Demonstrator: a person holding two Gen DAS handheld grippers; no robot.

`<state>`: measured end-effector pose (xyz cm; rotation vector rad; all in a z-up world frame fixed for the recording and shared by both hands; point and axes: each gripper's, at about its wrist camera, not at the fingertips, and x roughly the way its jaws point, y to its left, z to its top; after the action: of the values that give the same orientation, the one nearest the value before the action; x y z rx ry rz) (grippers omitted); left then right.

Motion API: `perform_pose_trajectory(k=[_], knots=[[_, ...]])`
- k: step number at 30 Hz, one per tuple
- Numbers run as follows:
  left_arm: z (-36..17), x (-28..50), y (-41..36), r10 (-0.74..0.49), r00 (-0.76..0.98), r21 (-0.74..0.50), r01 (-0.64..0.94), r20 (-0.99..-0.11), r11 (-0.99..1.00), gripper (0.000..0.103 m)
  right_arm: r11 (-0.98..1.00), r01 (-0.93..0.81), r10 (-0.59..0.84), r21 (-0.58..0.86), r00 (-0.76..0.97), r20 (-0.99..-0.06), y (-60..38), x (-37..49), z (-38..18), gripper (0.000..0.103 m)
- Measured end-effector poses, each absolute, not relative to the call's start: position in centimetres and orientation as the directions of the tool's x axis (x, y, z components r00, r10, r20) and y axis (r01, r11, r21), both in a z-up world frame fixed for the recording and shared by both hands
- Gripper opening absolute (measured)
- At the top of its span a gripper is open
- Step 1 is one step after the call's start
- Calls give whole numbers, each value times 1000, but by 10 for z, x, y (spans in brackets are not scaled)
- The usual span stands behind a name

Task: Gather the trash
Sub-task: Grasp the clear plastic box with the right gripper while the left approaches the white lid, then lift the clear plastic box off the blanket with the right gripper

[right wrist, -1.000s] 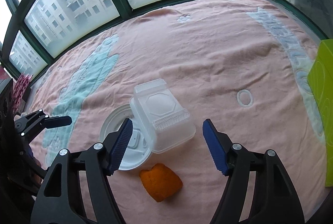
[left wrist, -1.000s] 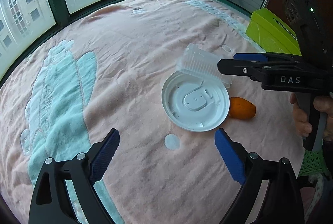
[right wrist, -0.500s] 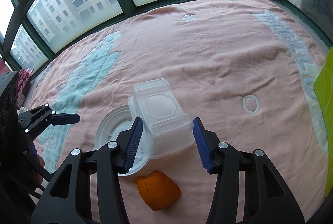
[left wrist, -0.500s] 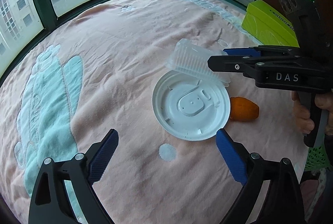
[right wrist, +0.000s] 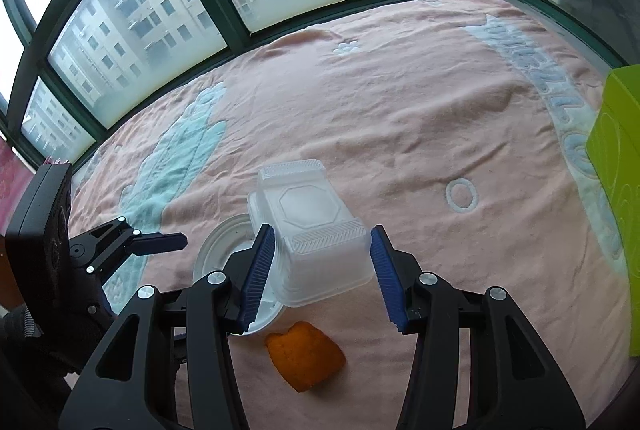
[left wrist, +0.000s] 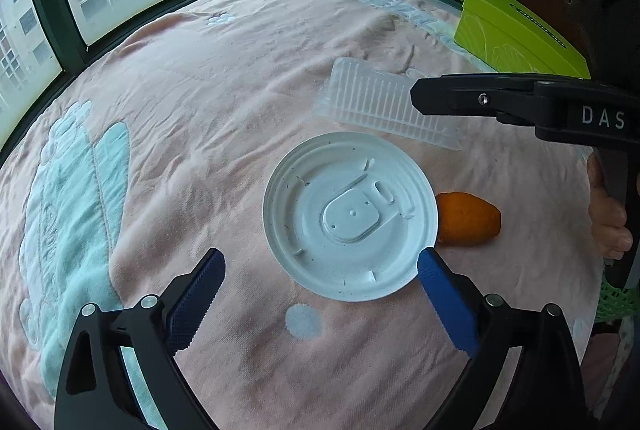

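The clear plastic container [right wrist: 316,234] sits near the middle of the pink blanket [right wrist: 400,118], its near end overlapping the rim of the white round lid [left wrist: 348,214]. The right hand-held gripper [right wrist: 320,270] has both blue pads pressed against the container's side walls; a second ago the jaws stood wide on either side of it with daylight between, and they have since narrowed to a grip. In the left wrist view the container now appears raised at one end and tilted, clear of the lid, where it earlier overlapped the lid's far rim. The left hand-held gripper [left wrist: 320,284] is wide open, holding nothing; it has come closer, so that the lid now lies just ahead of its fingertips, the right pad almost at the lid's rim. A piece of orange peel [left wrist: 468,218] lies touching the lid's edge, beside a person's fingers [left wrist: 608,218] on the right gripper's handle. A lime-green box [left wrist: 516,34] stands well apart at the blanket's far edge, beneath green-framed windows [right wrist: 224,2].
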<state>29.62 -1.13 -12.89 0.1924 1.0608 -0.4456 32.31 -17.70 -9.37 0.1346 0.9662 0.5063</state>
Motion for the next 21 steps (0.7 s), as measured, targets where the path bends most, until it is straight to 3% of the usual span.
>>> perform_pose_trajectory(k=[21], knots=[[-134,301,-29,-285,409,-39,515,-867,856,95,885,-318,455,341,432,-778,-186,323,-107,51]])
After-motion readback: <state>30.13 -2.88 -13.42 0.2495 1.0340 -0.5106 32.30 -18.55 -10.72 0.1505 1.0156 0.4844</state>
